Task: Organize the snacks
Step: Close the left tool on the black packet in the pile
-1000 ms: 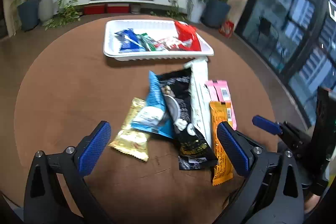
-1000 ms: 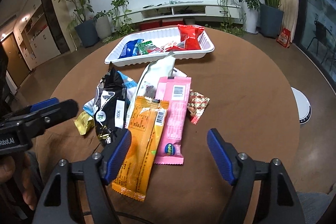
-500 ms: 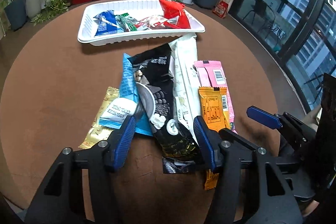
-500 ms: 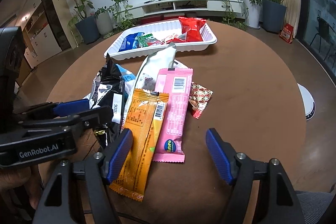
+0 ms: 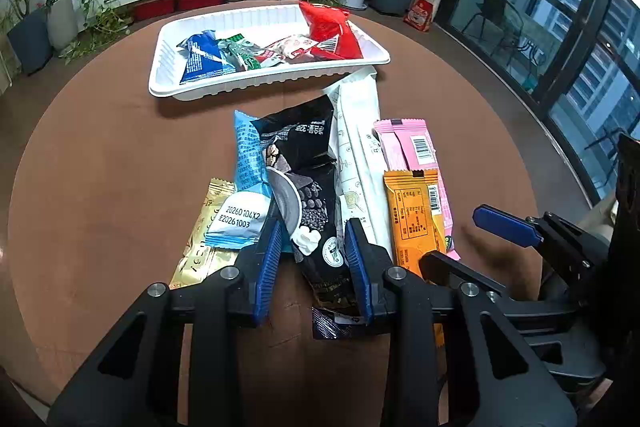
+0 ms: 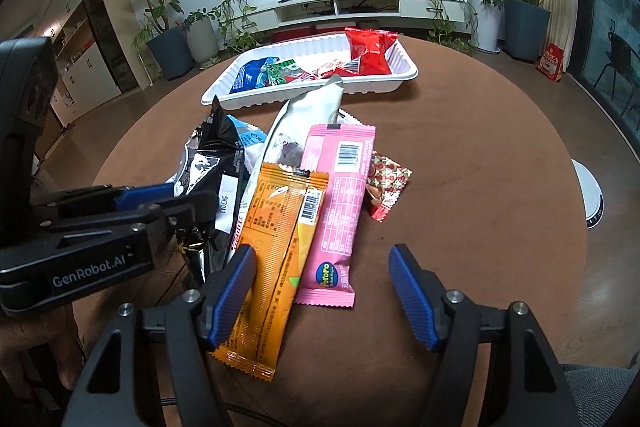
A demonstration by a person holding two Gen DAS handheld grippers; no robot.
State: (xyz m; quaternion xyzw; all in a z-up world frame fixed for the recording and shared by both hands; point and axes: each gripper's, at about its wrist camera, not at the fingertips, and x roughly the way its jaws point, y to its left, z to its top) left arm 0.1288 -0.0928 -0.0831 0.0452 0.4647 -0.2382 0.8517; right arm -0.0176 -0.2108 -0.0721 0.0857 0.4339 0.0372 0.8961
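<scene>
A pile of snack packs lies mid-table, in front of a white tray point(image 5: 264, 83) point(image 6: 312, 95) that holds several snacks. My left gripper point(image 5: 312, 239) point(image 6: 168, 199) is low over the pile. Its jaws are closing, with the black pack point(image 5: 308, 187) point(image 6: 212, 155) lying flat between them. The pads stand at the pack's edges without squeezing it. My right gripper point(image 6: 320, 267) point(image 5: 480, 247) is open above the near ends of the orange bar point(image 6: 276, 239) point(image 5: 412, 215) and the pink bar point(image 6: 340, 195) point(image 5: 404, 143), holding nothing.
A long white pack point(image 5: 360, 131), a light blue pack point(image 5: 248, 163) and a gold pack point(image 5: 204, 239) flank the black one. A small red-patterned candy point(image 6: 388, 183) lies right of the pink bar. The round brown table point(image 5: 100, 187) has bare wood at left and right.
My left gripper has come forward and down onto the pile. Its jaws have narrowed from wide apart to either side of the black pack. The right gripper has stayed put.
</scene>
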